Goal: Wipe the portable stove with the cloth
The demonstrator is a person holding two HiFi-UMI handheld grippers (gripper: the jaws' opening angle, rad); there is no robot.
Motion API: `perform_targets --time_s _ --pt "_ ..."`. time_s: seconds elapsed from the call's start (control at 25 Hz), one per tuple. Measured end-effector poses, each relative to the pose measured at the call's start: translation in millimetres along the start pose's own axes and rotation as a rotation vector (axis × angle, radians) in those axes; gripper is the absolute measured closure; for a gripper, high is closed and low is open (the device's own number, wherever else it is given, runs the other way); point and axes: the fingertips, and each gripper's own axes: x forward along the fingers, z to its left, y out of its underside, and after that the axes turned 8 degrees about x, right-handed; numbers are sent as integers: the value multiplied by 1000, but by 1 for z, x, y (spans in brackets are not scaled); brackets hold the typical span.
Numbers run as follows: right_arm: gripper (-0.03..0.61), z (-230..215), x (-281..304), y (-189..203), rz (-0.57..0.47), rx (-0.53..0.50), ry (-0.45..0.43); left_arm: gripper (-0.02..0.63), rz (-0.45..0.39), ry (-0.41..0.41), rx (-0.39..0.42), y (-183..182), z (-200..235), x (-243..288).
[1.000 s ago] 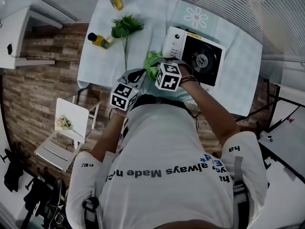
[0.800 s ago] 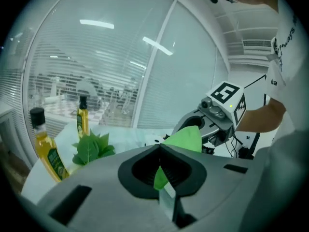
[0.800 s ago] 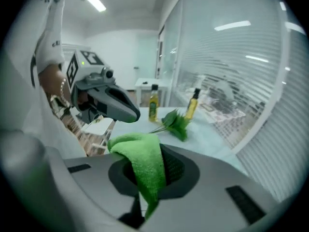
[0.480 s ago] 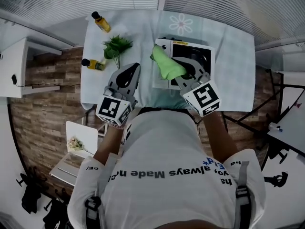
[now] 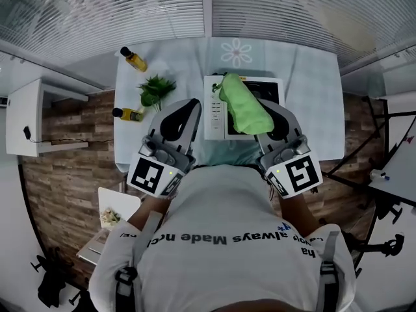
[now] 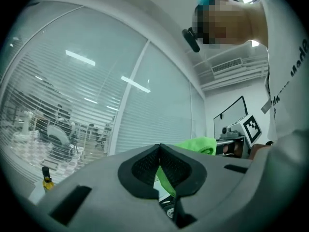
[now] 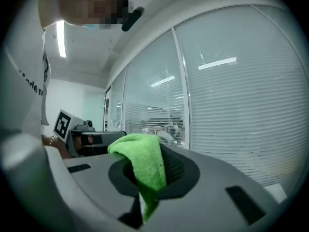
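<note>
Gripping cloth (image 5: pixel 244 106), R gripper (image 7: pixel 147 175) | pale table (image 5: pixel 312 90) | wood floor (image 5: pixel 71 174) | blinds (image 5: pixel 130 12)

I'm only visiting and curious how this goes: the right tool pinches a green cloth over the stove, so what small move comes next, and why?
Probably lower the right gripper so the green cloth it clamps meets the top of the portable stove. Its camera faces the window blinds, not the table, so the cloth seems held off the stove; wiping needs contact.
</note>
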Motion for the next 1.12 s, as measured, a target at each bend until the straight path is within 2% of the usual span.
perform_targets --time_s 0.24,0.48,1.12 --pt "555 -8 -18 -19 -46 -14 49 601 -25 36 6 -16 -13 8" --pt "555 -14 -21 -19 -46 -6 79 601 -33 53 14 -17 -18 12" --pt "555 -10 -25 -26 -42 -28 93 601 -41 56 -3 -21 -16 5"
